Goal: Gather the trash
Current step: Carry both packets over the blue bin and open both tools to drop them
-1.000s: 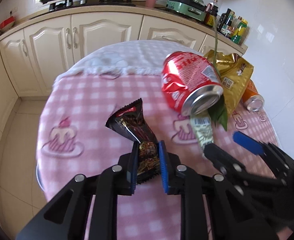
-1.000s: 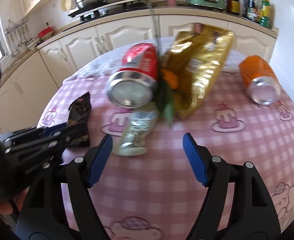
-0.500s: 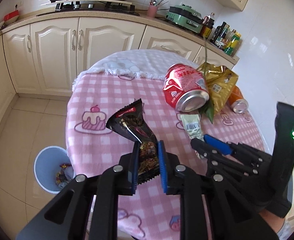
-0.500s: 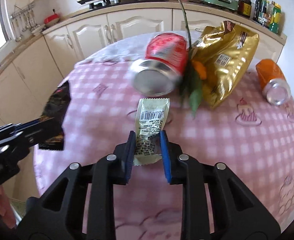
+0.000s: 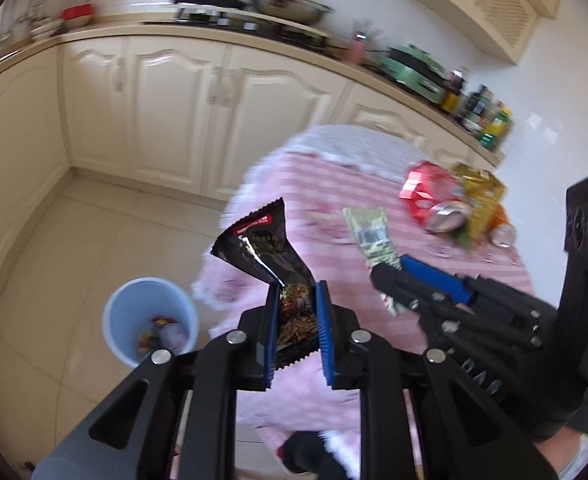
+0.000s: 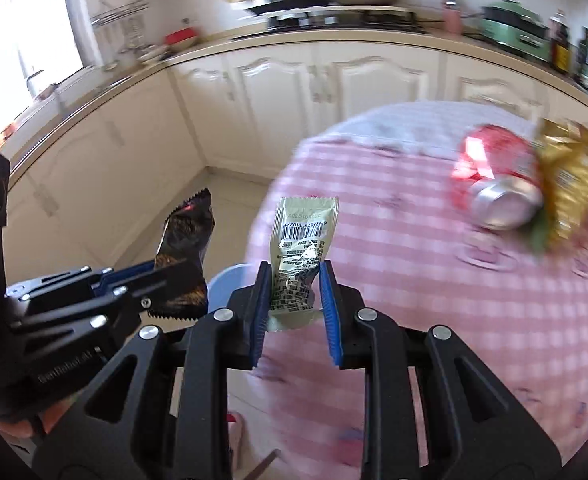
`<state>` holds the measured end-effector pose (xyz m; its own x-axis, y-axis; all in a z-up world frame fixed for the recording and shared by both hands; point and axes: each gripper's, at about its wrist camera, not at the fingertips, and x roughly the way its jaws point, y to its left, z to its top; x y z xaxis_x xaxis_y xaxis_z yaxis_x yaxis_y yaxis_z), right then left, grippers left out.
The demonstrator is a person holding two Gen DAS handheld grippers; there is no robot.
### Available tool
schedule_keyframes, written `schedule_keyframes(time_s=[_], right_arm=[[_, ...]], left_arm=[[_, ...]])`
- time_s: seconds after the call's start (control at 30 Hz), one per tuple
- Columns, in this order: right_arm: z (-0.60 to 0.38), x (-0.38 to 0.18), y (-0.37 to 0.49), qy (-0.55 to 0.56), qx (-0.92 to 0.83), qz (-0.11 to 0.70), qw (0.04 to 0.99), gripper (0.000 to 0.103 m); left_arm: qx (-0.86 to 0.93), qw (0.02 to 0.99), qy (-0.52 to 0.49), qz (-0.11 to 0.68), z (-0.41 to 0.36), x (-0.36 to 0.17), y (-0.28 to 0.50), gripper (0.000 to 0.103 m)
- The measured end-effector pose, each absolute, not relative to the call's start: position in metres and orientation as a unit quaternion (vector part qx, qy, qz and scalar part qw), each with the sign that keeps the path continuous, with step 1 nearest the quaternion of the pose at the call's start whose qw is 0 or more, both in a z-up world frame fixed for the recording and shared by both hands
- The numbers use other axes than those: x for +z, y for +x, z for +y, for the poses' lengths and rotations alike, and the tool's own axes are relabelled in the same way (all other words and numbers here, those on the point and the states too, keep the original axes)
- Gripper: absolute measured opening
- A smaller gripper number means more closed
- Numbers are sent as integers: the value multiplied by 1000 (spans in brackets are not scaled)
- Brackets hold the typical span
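Between blue ribbed pads [image 5: 321,312], crinkled black wrapper [image 5: 265,248]

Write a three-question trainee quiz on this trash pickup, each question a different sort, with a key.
1. True or false: the left hand-held gripper is shut on the black snack wrapper.
2. What does the right hand-held gripper hold? A) the red can B) the pale green sachet C) the gold bag
3. Fill in: the blue bin stands on the ____.

Key:
1. True.
2. B: the pale green sachet; the red can and gold bag lie on the pink checked tablecloth.
3. Floor.
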<state>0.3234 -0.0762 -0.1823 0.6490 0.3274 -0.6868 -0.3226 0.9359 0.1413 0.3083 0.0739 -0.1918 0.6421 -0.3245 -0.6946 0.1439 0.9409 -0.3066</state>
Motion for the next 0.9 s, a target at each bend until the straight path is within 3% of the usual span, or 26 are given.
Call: schedule_keyframes(time_s=[0.27,0.6,0.67,0.73,0.9], right_arm=[[28,-219,354,-28,256,412,874,25],[110,-282,417,-43,268,440,856,27],[120,-292,432,-42,269,433,859,33],[126,-302,440,-50,255,429,865,68],[125,-321,455,-55,234,442,864,68]], left_arm=[[-29,885,-174,431,189,-239,308,17],[30,858,-208,469,267,-297,337,17],[35,853,-213,476,279,-308,345,17],[38,849,-216,480,285,-316,350,17],[38,842,-220,492,289,-333,365,17]])
